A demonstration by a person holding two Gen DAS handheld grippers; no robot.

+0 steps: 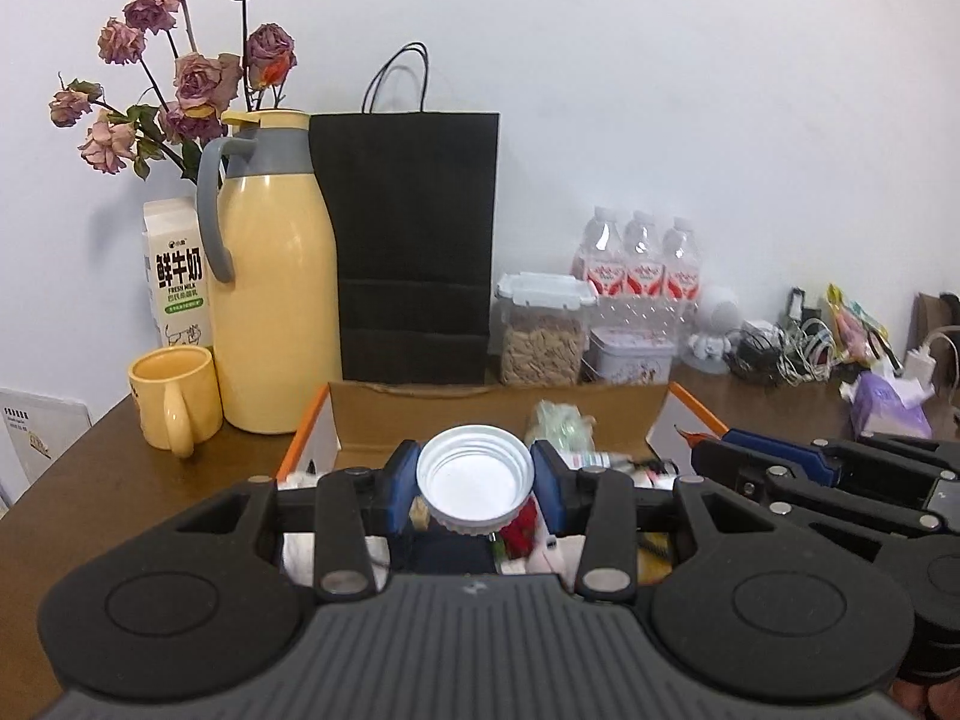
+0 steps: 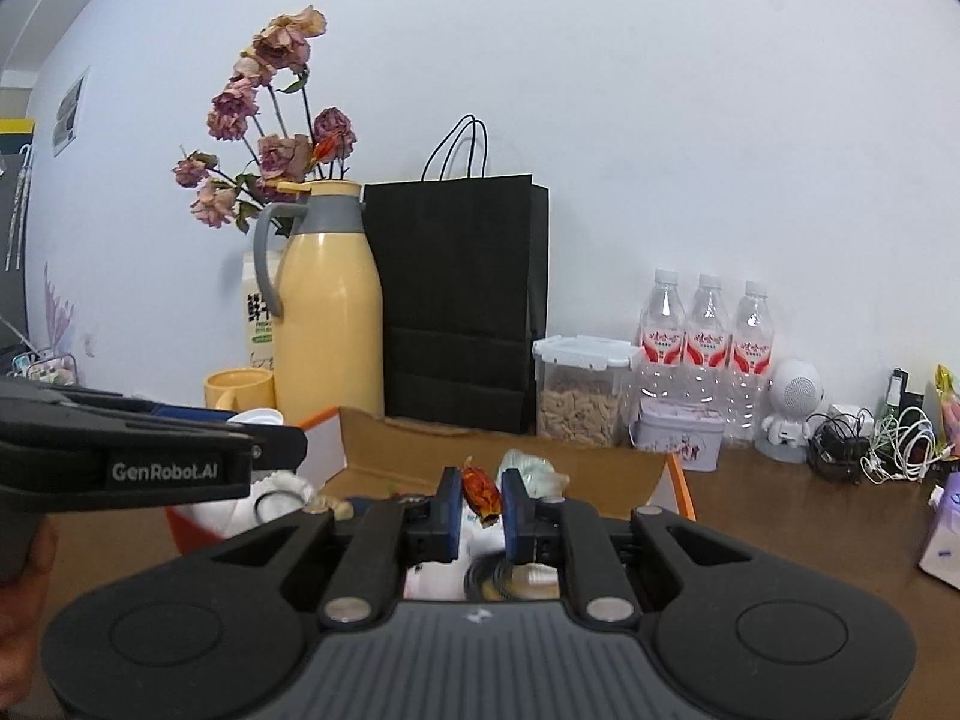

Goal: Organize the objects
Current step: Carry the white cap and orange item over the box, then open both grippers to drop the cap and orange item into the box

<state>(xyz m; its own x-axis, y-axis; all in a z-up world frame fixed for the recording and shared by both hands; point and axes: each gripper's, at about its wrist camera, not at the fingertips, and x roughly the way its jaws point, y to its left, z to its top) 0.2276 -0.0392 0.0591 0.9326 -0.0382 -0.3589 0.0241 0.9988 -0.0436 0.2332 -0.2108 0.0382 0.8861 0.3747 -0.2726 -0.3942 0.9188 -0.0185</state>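
My left gripper (image 1: 475, 480) is shut on a white screw cap (image 1: 474, 483), open side facing the camera, held above an open cardboard box (image 1: 420, 414) with orange edges. My right gripper (image 2: 481, 495) is shut on a small red-orange wrapped candy (image 2: 482, 491) above the same box (image 2: 420, 450). The box holds mixed small items, partly hidden by both grippers. The right gripper shows at the right in the left wrist view (image 1: 696, 447). The left gripper body shows at the left in the right wrist view, with the cap (image 2: 257, 418) peeking above it.
Behind the box stand a yellow thermos jug (image 1: 273, 282), yellow mug (image 1: 174, 399), milk carton (image 1: 174, 276), dried roses (image 1: 180, 72), black paper bag (image 1: 414, 240), snack jar (image 1: 543, 333), tin (image 1: 630, 354), three water bottles (image 1: 639, 264), a white figure (image 1: 714, 324), cables (image 1: 786, 351) and a tissue pack (image 1: 888, 411).
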